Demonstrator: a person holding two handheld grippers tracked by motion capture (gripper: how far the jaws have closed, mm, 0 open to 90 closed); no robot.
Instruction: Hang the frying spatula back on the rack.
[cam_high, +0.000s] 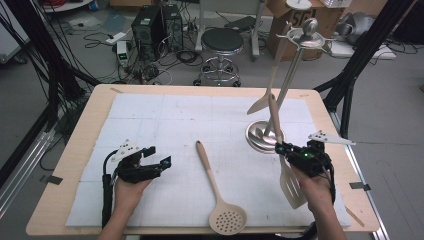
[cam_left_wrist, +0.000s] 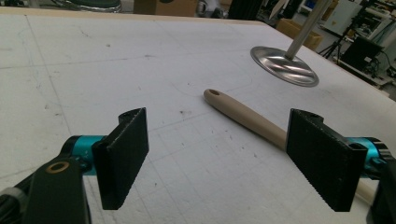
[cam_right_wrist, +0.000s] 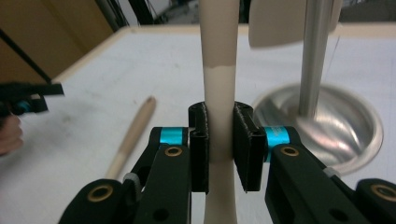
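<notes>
Two utensils sit low in the frame over the bench (cam_high: 90, 125): beside the steel utensil stand (cam_high: 295, 90) at right, a slotted turner (cam_high: 285, 165) is pinched by its handle in the right hand-held gripper (cam_high: 287, 151); a skimmer spoon (cam_high: 217, 192) lies at bottom centre. The left hand-held gripper (cam_high: 155, 160) at lower left has its jaws spread, holding nothing.

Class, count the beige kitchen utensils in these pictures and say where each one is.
3: a spoon hanging on the metal stand, a slotted turner held in the right tongs, a skimmer lying mid-table.
</notes>
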